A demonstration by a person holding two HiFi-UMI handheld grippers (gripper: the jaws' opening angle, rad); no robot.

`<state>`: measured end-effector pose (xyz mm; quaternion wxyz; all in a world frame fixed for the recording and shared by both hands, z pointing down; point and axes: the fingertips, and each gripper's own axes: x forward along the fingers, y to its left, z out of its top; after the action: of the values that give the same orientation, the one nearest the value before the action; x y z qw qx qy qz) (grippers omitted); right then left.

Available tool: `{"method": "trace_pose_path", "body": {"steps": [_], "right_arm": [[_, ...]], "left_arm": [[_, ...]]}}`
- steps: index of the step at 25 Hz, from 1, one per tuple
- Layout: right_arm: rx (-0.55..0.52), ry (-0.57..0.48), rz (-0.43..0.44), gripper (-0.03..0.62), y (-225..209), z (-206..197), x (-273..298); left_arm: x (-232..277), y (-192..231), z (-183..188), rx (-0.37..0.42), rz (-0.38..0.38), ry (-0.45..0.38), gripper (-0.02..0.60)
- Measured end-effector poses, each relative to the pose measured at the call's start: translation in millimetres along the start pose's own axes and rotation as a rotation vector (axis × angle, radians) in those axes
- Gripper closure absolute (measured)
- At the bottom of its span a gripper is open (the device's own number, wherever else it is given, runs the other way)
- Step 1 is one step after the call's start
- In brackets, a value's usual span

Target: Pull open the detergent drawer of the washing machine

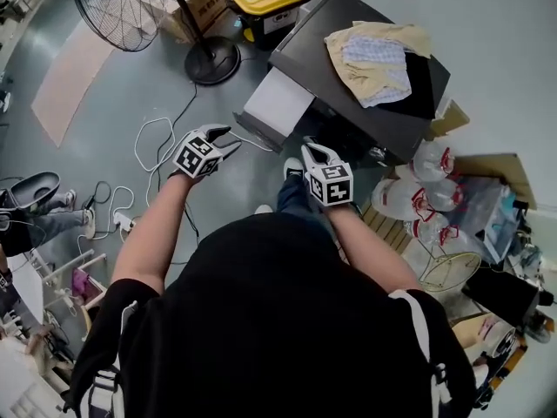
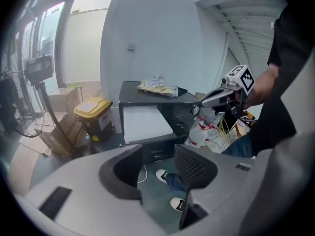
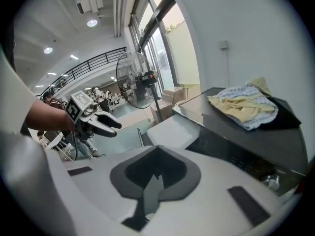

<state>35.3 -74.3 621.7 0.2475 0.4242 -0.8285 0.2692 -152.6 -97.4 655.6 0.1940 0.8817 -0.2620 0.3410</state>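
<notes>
Head view showed the dark grey, box-shaped washing machine (image 1: pixel 374 111) standing against a pale wall. A white flat panel (image 1: pixel 278 103) jutted from its front, and whether this was the soap drawer could not be told. Crumpled yellow and blue-checked cloths (image 1: pixel 379 59) lay on top of the machine. The left gripper (image 1: pixel 228 139) hung near the machine's front, jaws apart with nothing between them. The right gripper (image 1: pixel 312 148), just beside that front, had its jaws pressed together, empty.

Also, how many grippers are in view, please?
2. The left gripper, open, hangs over the floor; the right gripper, shut, is near the washing machine. None seems hidden.
</notes>
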Motion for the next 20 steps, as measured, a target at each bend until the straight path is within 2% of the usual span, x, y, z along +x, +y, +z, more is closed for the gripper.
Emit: {"method": "trace_pose_path", "body": {"steps": [11,17,20], "right_arm": [[0.001,-0.099,-0.035,0.591,2,47,-39],[-0.013,-0.142,-0.044,0.591,4,65,-57],[-0.003,-0.159,-0.051,0.591,2,69,-65]], "left_arm": [[-45,-19,17,0.029,0.024,-0.094,0.373],[-73,-20,29,-0.057,0.028,-0.173,0.374],[-84,-25,39,-0.075,0.019,-0.212,0.374]]}}
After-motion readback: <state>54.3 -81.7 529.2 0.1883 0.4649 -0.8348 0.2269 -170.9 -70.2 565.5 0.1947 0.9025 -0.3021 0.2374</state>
